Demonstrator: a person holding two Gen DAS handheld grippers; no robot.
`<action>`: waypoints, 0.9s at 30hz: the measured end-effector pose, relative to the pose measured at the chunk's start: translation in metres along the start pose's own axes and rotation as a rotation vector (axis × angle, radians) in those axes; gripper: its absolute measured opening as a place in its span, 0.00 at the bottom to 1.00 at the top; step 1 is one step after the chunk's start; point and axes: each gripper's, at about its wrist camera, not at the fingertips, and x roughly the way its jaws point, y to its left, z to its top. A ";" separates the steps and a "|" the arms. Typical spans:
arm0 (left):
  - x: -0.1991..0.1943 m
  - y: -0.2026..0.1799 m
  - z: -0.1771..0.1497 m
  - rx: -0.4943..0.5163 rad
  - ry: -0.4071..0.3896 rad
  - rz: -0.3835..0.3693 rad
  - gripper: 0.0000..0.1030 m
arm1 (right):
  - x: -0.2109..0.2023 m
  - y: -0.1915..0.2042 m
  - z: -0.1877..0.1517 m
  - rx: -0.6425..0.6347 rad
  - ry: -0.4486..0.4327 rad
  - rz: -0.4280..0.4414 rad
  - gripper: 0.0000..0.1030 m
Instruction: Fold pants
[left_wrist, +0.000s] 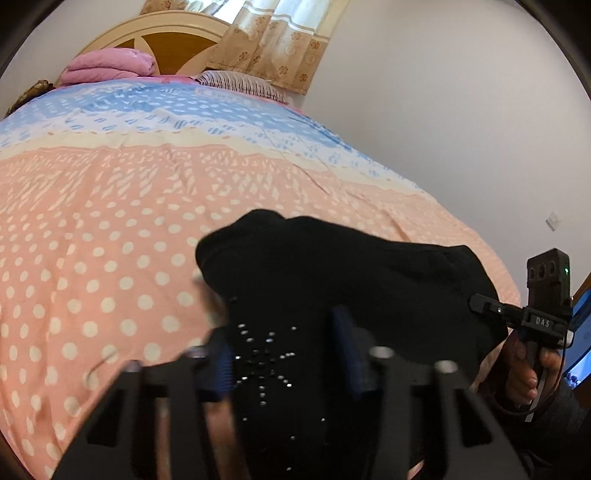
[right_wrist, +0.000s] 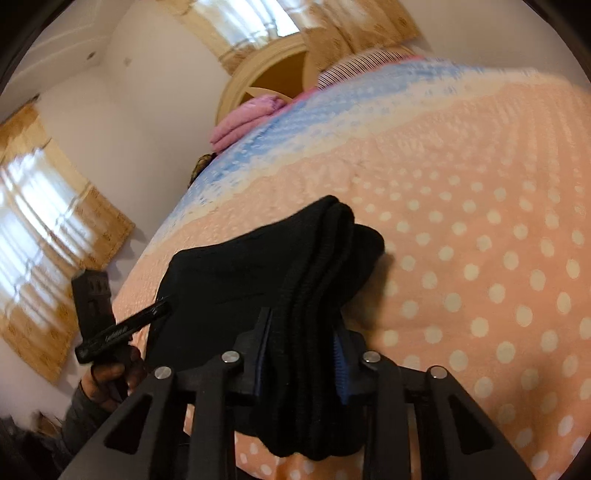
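Note:
The black pants (left_wrist: 332, 266) hang bunched between both grippers above the bed; small silver studs show on the cloth in the left wrist view. My left gripper (left_wrist: 284, 354) is shut on the pants, its blue pads pressing the cloth. My right gripper (right_wrist: 303, 350) is shut on a thick folded stack of the pants (right_wrist: 295, 258), ribbed edges showing. The right gripper's body (left_wrist: 543, 317) shows at the right of the left wrist view; the left gripper's body (right_wrist: 107, 321) shows at the left of the right wrist view.
The bed (left_wrist: 110, 221) has a pink polka-dot and blue patterned cover. A folded pink blanket (left_wrist: 110, 66) and a striped pillow (left_wrist: 240, 83) lie by the wooden headboard (left_wrist: 173, 40). Curtains (left_wrist: 273, 40) and white walls stand behind.

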 end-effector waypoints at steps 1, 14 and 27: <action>-0.003 0.001 0.000 -0.011 -0.005 -0.021 0.19 | -0.003 0.007 0.001 -0.015 -0.010 0.013 0.27; -0.100 0.041 0.012 -0.069 -0.202 0.005 0.15 | 0.041 0.105 0.065 -0.206 0.015 0.154 0.26; -0.176 0.147 -0.012 -0.168 -0.279 0.364 0.15 | 0.223 0.217 0.068 -0.285 0.197 0.303 0.26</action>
